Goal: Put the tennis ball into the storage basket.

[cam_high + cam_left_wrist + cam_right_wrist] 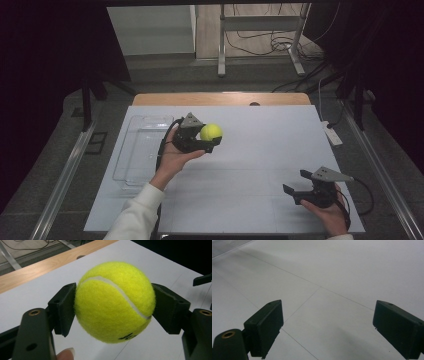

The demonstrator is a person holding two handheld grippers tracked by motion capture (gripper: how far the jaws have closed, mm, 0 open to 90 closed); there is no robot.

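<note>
The clear tray (pixel 142 150) at about 9 o'clock on the white table (pixel 250 170) looks bare inside, though it is hard to see. The left gripper (pixel 207 140) squeezes the yellow ball (pixel 211 132), held above the table near the middle. The left gripper view shows black letters under the ball, cut off. The right gripper (pixel 300 185), at 4 o'clock, has jaws wide apart.

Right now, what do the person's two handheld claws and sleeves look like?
Both claws are black, each with two flat, blocky jaws and brass-ringed holes at the jaw bases. The left claw and right claw each carry a grey three-cornered plate on top and trail a black cable. The left sleeve is white.
</note>
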